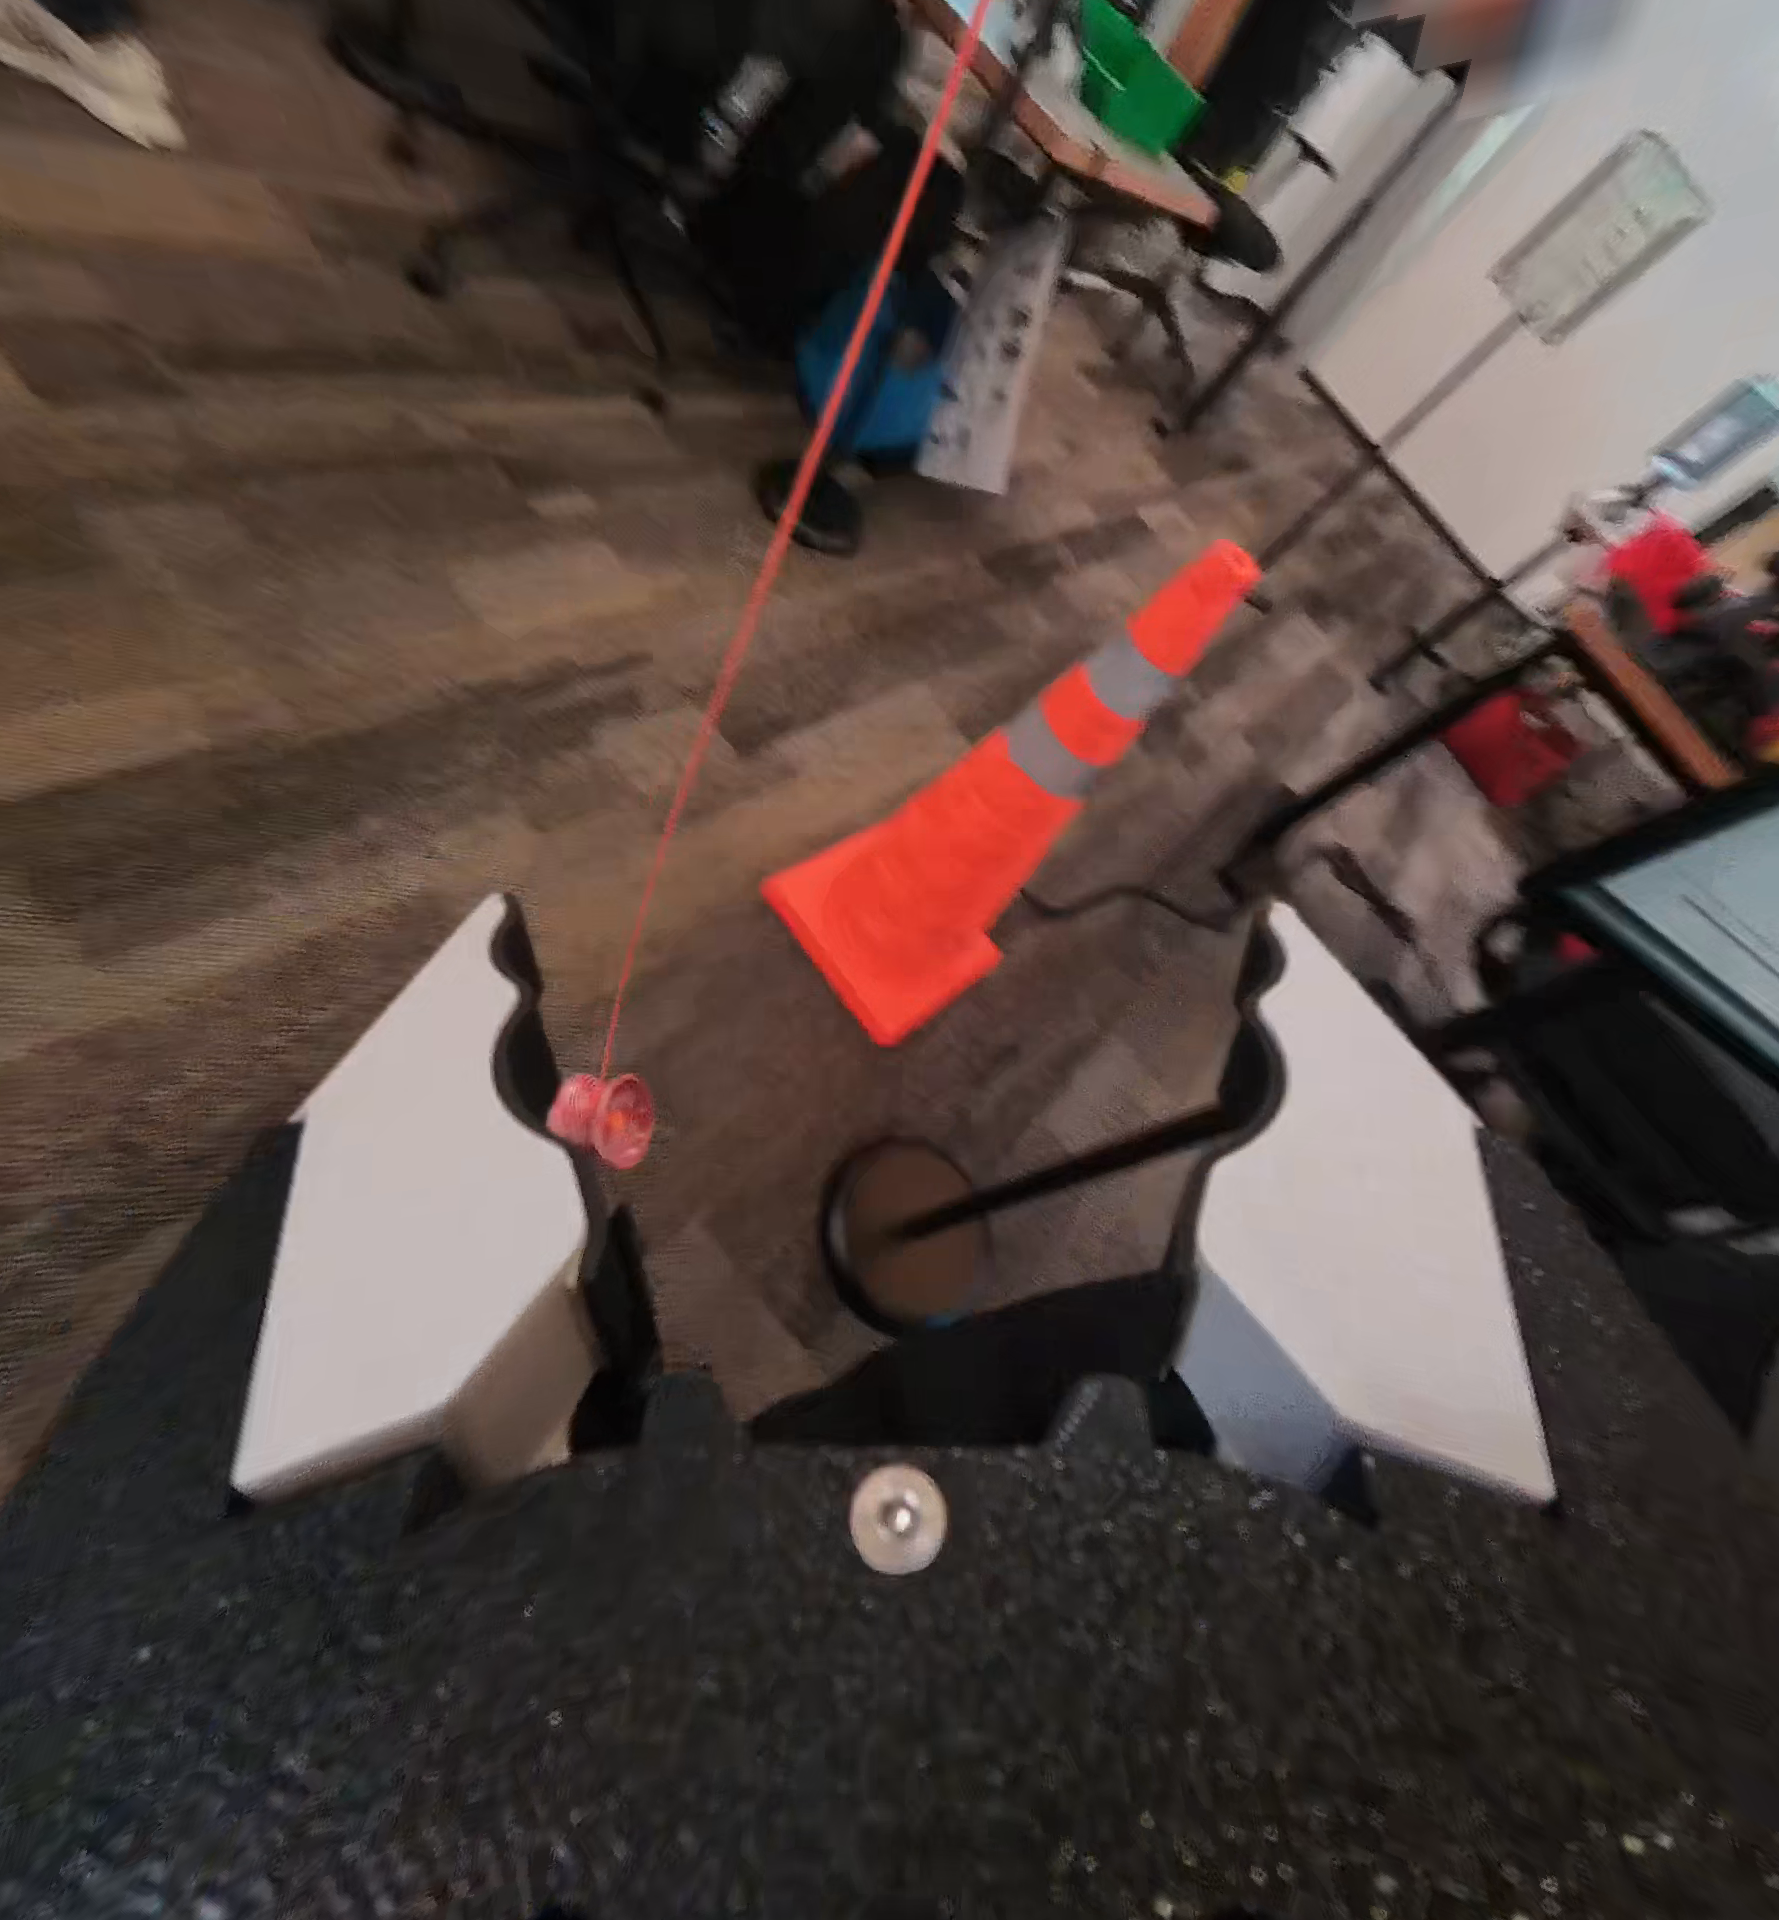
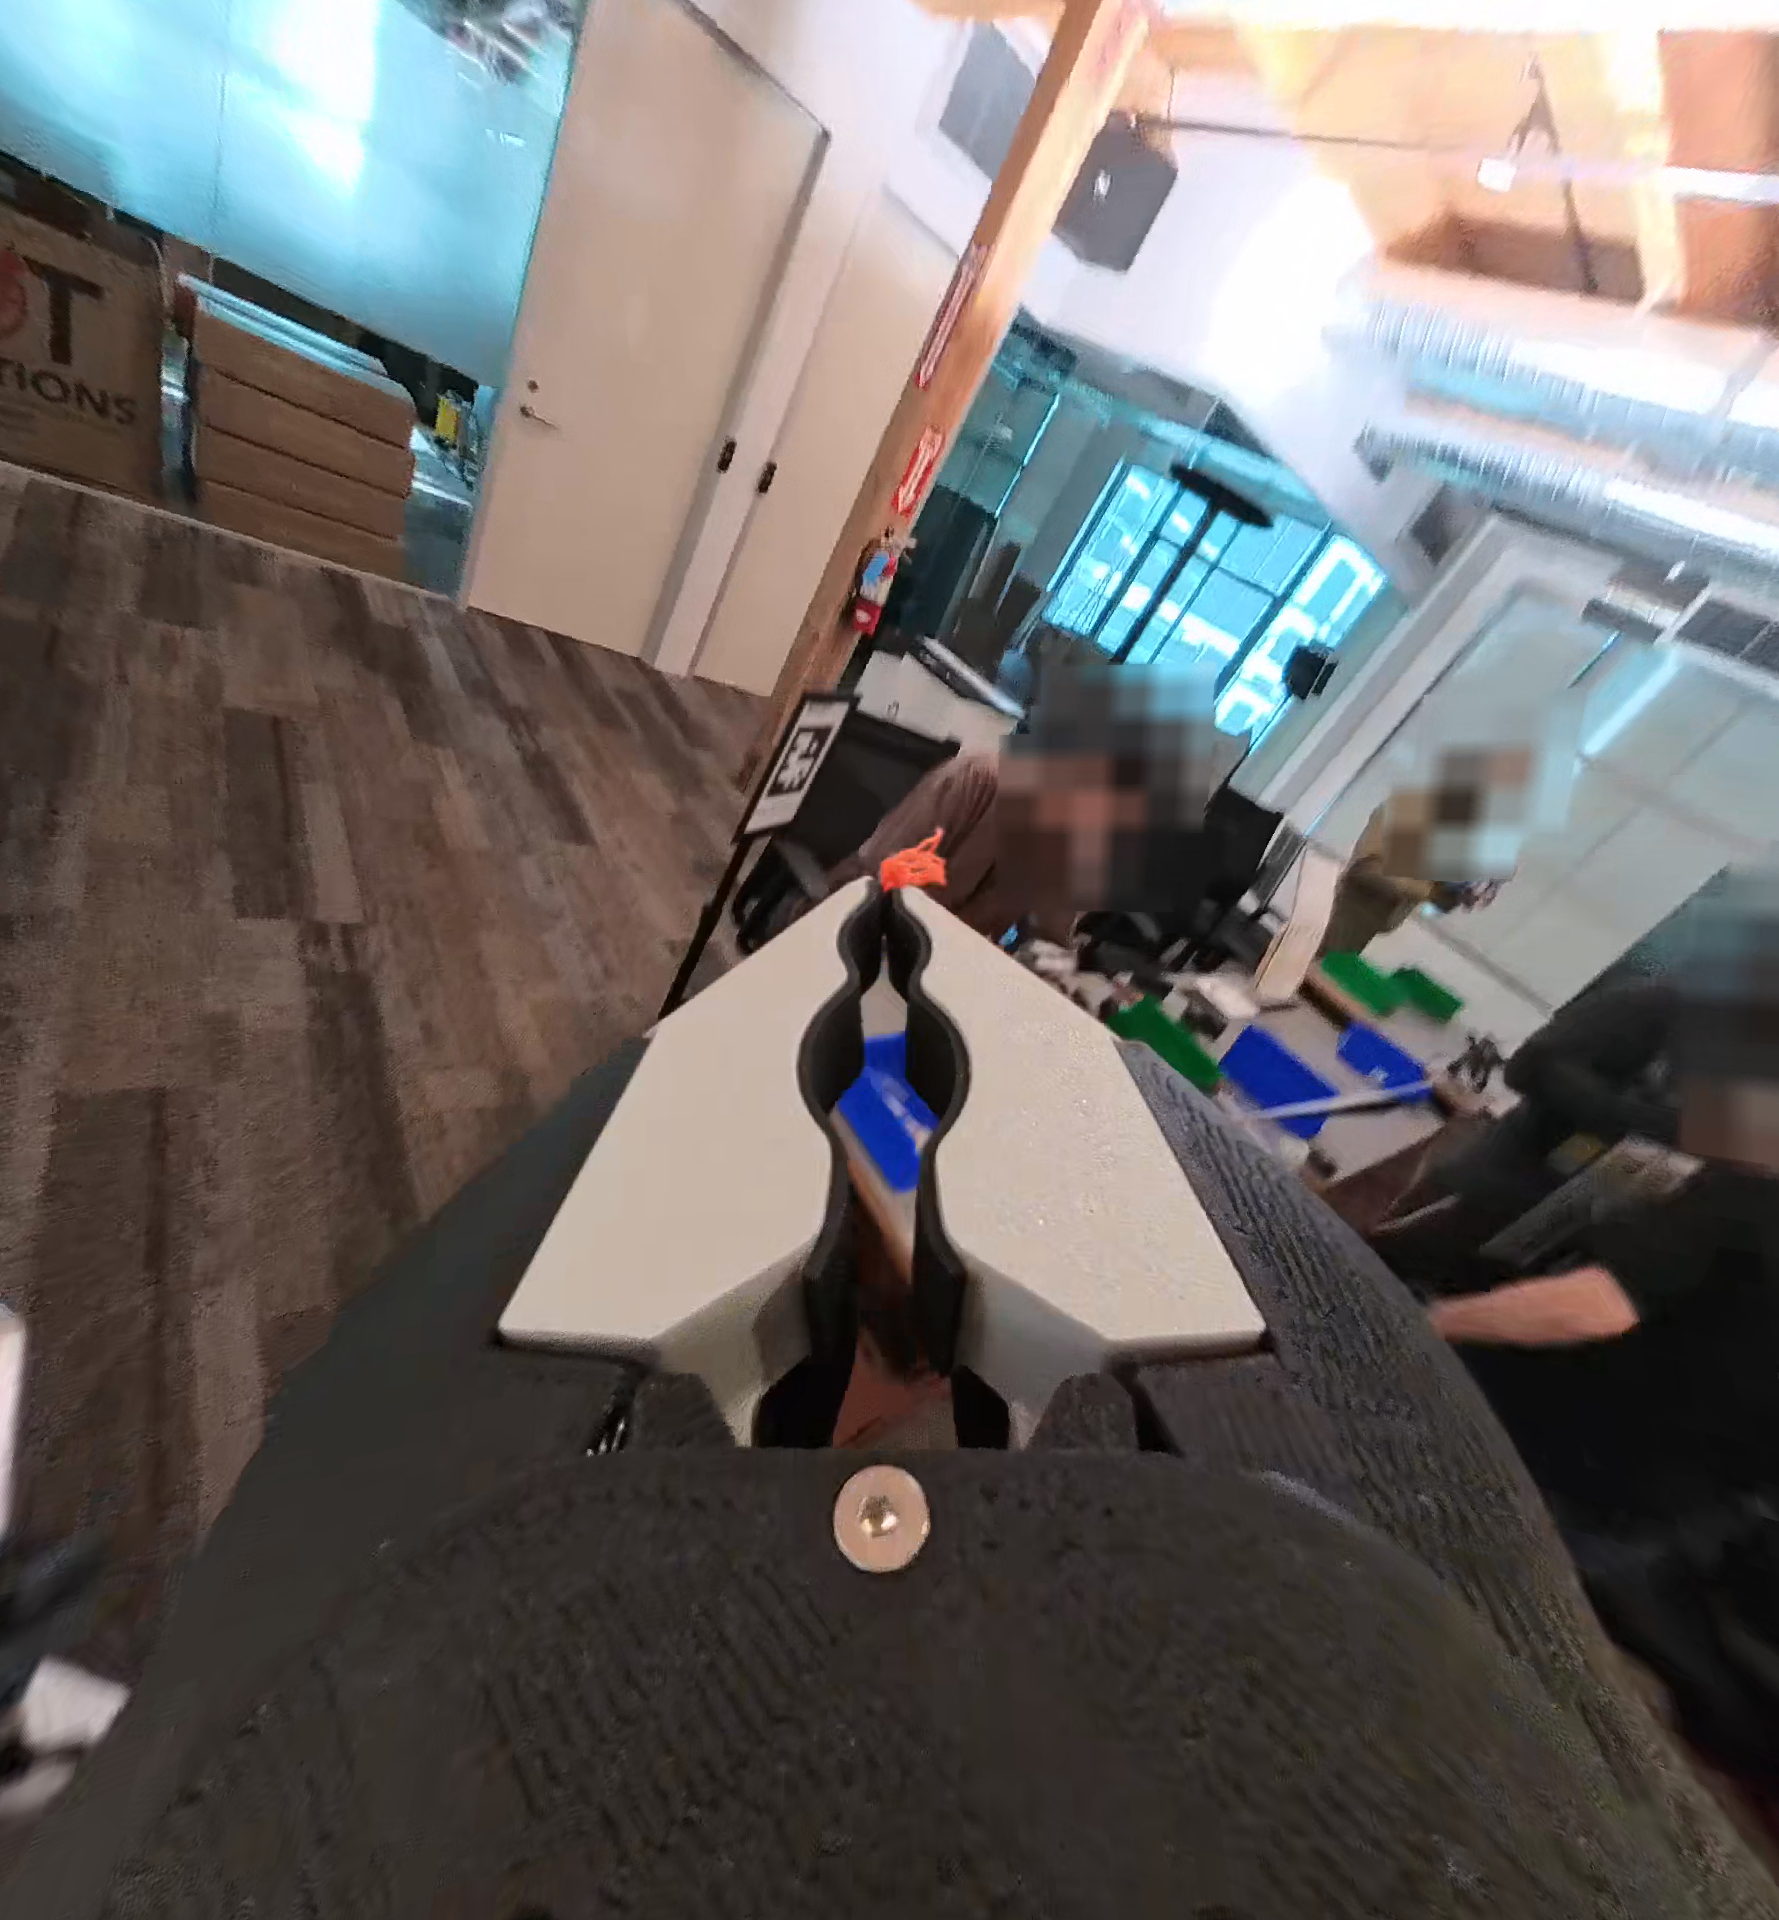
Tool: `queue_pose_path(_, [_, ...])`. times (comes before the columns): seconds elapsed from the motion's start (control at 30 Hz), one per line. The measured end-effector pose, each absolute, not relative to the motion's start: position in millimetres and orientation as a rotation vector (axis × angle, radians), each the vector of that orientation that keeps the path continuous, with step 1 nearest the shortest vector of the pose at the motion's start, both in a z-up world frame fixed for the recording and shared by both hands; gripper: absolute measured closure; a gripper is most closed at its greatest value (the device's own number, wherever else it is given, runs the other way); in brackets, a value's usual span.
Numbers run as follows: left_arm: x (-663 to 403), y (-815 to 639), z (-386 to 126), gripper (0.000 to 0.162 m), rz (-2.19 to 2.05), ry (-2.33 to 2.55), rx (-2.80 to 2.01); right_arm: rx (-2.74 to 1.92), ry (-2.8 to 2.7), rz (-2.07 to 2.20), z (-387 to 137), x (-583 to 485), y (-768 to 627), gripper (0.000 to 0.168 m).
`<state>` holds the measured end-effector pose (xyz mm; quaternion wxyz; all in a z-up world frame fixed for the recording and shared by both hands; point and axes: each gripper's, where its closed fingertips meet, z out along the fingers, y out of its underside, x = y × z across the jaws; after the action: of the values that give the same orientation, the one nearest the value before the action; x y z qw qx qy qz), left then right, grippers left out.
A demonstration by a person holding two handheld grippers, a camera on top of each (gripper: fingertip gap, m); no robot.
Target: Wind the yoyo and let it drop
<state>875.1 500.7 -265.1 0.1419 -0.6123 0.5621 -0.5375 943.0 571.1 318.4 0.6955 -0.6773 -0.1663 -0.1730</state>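
**Yoyo hanging on its string above the carpet**

The yoyo [image 1: 601, 1119] is small, red and blurred, hanging at the end of an orange string [image 1: 776, 540] that runs taut up and out of the top edge of the left wrist view. It shows just beside the inner edge of the left-hand finger; whether it touches that finger cannot be told.

The left gripper [image 1: 890, 940] has its jaws spread wide and holds nothing. Between them lie the carpet [image 1: 241, 623] and the round black base of a stand [image 1: 911, 1231], partly cut off by the gripper body.

The right gripper [image 2: 890, 899] has its jaws closed at the tips on the string's end, where a frayed orange knot [image 2: 914, 862] sticks out just past them. The string below the tips is hidden by the fingers.

In the left wrist view the carpet to the left of the yoyo is open. To the right an orange cone [image 1: 1010, 810] lies tilted across the view, near the yoyo but apart from it. Black desk legs [image 1: 1384, 468] and a dark bin [image 1: 1695, 987] crowd the right edge.

In the right wrist view, seated people are at a desk [image 2: 1363, 1143] carrying blue and green bins, to the right of the gripper. The carpet on the left is open. Both views are motion-blurred, so fine detail is lost.
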Motion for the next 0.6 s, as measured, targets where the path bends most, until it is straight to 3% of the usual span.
queue_pose_path(0.1, [878.6,453.6,-286.9,0.025,-1.718,1.788,-1.65,-1.444,-0.409,-0.476,398.6,928.1,553.8,0.168])
queue_pose_path(0.27, [885.7,433.5,-346.5,0.032,-1.555,1.961,-1.74,-1.363,-0.418,-0.602,506.2,904.6,515.4,0.168])
queue_pose_path(0.43, [895.4,436.7,-368.1,0.067,-1.462,2.071,-1.742,-1.256,-0.43,-0.752,584.3,872.4,467.7,0.168])
queue_pose_path(0.53, [896.3,436.4,-378.8,0.074,-1.419,2.175,-1.719,-1.205,-0.441,-0.806,614.4,851.6,440.9,0.168])
queue_pose_path(0.6, [896.8,436.3,-385.1,0.11,-1.377,2.221,-1.727,-1.173,-0.443,-0.853,629.1,841.4,428.1,0.168])
